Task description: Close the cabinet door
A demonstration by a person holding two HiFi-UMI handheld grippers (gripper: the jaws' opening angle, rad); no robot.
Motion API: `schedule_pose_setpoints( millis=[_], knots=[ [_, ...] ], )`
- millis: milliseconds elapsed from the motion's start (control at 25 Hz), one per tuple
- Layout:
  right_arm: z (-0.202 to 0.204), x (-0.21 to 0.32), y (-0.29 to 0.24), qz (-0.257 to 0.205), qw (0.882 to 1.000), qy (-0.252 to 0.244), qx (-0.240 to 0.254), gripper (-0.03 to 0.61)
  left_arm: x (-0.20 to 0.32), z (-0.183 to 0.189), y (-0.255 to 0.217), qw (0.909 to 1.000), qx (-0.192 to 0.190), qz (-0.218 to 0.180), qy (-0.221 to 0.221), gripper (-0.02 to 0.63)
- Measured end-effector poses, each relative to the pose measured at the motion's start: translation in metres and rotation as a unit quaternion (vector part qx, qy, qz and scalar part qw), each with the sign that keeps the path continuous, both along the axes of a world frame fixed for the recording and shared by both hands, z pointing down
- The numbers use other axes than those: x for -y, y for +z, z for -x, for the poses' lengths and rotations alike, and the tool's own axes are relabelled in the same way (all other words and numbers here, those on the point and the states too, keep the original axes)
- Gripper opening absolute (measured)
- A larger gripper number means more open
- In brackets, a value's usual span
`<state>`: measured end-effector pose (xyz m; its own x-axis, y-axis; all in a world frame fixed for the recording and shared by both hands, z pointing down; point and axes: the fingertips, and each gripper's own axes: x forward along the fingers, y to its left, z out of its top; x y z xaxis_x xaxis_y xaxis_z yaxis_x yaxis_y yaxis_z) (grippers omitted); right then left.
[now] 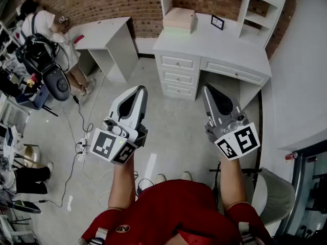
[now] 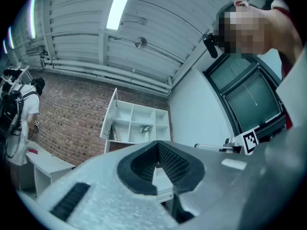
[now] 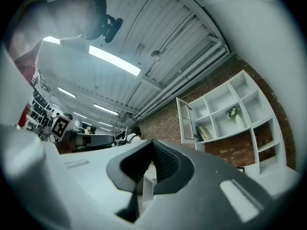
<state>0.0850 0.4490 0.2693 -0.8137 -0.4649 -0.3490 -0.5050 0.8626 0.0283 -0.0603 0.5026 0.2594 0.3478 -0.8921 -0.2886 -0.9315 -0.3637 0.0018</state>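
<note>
Cabinet door (image 3: 185,121) stands swung open: white frame, glass panel, at the shelf unit's (image 3: 230,114) left edge. Left gripper (image 1: 138,91) and right gripper (image 1: 208,91) jaws are clenched, empty.

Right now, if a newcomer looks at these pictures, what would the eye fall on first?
First come the two grippers held forward in the head view, left gripper and right gripper, both with jaws together and empty. Beyond them stands a white desk against the brick wall; the shelf unit on it has its cabinet door at the left end swung open.
</note>
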Motion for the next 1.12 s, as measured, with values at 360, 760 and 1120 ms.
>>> schedule_pose_setpoints(
  millis=[360, 760, 1120],
  knots=[
    [-0.026, 0.027, 0.011, 0.018, 1.0, -0.003, 0.002, 0.012, 0.029, -0.028, 0.004, 0.9999, 0.008, 0.009, 0.002, 0.002],
    [-0.068, 0.064, 0.028, 0.044, 0.999, -0.014, 0.008, 0.014, 0.073, -0.07, 0.016, 0.9995, 0.016, 0.026, 0.003, 0.003],
    [-0.059, 0.117, 0.032, 0.045, 0.999, -0.02, 0.01, 0.013, 0.126, -0.048, 0.008, 0.9998, 0.01, 0.013, -0.012, 0.003]
  ],
)
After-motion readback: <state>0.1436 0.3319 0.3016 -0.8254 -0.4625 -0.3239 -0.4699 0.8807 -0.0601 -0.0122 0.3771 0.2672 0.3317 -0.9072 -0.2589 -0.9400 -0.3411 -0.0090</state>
